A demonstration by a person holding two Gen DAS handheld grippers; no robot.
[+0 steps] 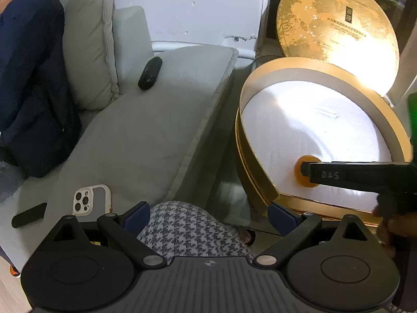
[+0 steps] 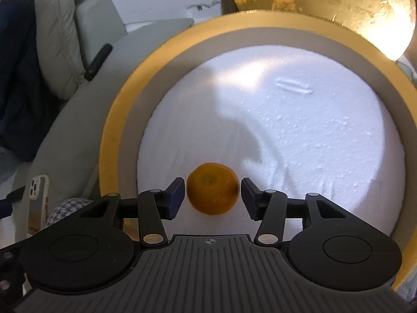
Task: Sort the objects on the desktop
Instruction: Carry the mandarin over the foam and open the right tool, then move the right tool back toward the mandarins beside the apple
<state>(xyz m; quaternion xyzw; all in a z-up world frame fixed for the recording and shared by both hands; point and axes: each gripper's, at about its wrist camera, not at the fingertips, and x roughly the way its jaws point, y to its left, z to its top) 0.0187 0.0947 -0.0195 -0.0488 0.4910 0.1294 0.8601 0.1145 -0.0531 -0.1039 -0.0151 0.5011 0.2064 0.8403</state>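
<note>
Left wrist view: your left tool (image 1: 209, 212) stands wide apart, holding nothing, above a houndstooth-patterned knee (image 1: 192, 227). At right, the round gold box with white foam floor (image 1: 256, 135) holds the small orange fruit (image 1: 303, 170).

Right wrist view: your right tool (image 2: 212, 197) straddles the fruit (image 2: 212, 187) at lower centre on the foam, pads (image 2: 176, 195) slightly parted, not pressing.

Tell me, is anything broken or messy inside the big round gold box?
Nothing is spilled. The white foam liner of the round gold box is scuffed, with a dented mark near the back and scratch lines. The orange looks whole, sitting between the right gripper pads, untouched.
</note>
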